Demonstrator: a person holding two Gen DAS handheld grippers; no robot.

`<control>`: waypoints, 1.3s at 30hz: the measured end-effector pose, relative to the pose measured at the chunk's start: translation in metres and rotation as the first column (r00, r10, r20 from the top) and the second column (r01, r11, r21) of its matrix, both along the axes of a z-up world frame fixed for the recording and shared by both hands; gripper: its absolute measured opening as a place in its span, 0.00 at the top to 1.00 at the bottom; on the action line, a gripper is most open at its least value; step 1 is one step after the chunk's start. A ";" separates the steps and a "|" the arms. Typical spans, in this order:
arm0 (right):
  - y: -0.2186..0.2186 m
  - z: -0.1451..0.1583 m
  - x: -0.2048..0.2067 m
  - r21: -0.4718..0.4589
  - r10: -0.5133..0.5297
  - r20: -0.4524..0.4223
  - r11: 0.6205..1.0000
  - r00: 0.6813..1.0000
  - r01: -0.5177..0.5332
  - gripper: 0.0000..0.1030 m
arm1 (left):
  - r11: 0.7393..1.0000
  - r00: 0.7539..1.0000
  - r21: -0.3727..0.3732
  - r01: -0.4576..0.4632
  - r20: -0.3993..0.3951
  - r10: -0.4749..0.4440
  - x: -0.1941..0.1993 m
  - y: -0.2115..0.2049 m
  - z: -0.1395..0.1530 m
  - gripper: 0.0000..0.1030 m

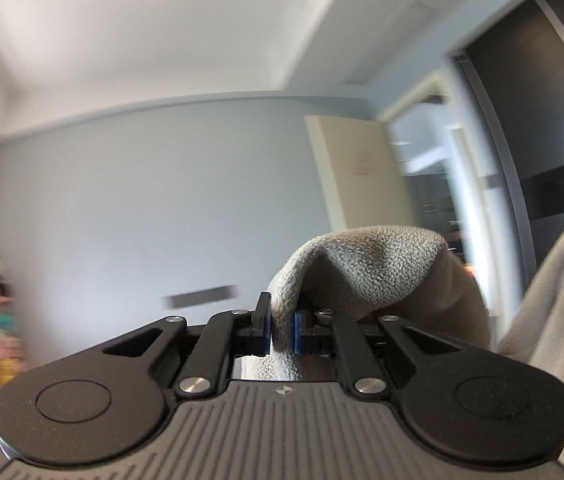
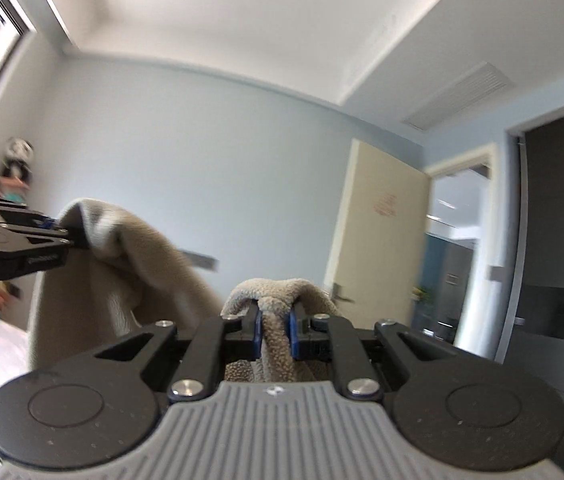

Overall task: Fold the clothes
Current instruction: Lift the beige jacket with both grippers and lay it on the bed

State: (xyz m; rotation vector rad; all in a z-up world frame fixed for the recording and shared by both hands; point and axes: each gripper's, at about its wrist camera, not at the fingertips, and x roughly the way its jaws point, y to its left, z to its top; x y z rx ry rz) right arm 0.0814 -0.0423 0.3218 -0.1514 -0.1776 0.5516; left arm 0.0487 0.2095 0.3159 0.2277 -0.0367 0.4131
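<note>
Aloft – fleece garment (image 2: 149, 264), both tools

No legible text; red marks on cream door (image 2: 382, 216) too blurred to read.

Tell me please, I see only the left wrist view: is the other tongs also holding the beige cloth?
Observer: Yes. The right tongs are shut on a fold of the beige fleece cloth, which is bunched over the tips.
Operator: Can you see my left tongs from outside?
Observer: Yes. In the right wrist view the left tongs come in from the left edge, clamped on another part of the cloth.
Operator: Does the cloth hang free between them?
Observer: It sags down from the left tongs toward the right tongs. Its lower edge is hidden behind the right tongs' body, so I cannot tell what is below.
</note>
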 end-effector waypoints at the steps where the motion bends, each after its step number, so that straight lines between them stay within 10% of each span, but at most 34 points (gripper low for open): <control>1: 0.012 0.004 -0.006 0.016 0.033 -0.004 0.999 0.999 -0.033 0.86 | 0.999 0.999 -0.003 -0.044 0.005 0.044 -0.014 0.016 0.004 0.92; 7: 0.082 0.027 -0.045 0.070 0.165 0.053 0.983 0.985 -0.169 0.86 | 0.947 0.947 -0.056 -0.315 0.048 0.318 -0.090 0.101 0.008 0.92; 16: 0.148 0.028 -0.038 0.017 0.211 0.037 0.977 0.977 -0.212 0.86 | 0.783 0.784 -0.035 -0.621 -0.016 0.621 -0.147 0.182 -0.022 0.92; 22: 0.160 -0.109 0.017 -0.122 0.214 -0.272 0.960 0.938 -0.254 0.86 | 0.725 0.713 -0.061 -0.686 -0.256 0.653 -0.173 0.229 -0.109 0.92; 29: 0.135 -0.296 0.036 -0.177 0.113 -0.634 0.942 0.765 -0.286 0.86 | 0.673 0.572 -0.034 -0.739 -0.561 0.599 -0.197 0.260 -0.227 0.92; 39: 0.113 -0.399 -0.002 -0.251 -0.020 -0.833 0.904 0.553 -0.346 0.86 | 0.639 0.419 -0.025 -0.769 -0.774 0.475 -0.221 0.269 -0.320 0.91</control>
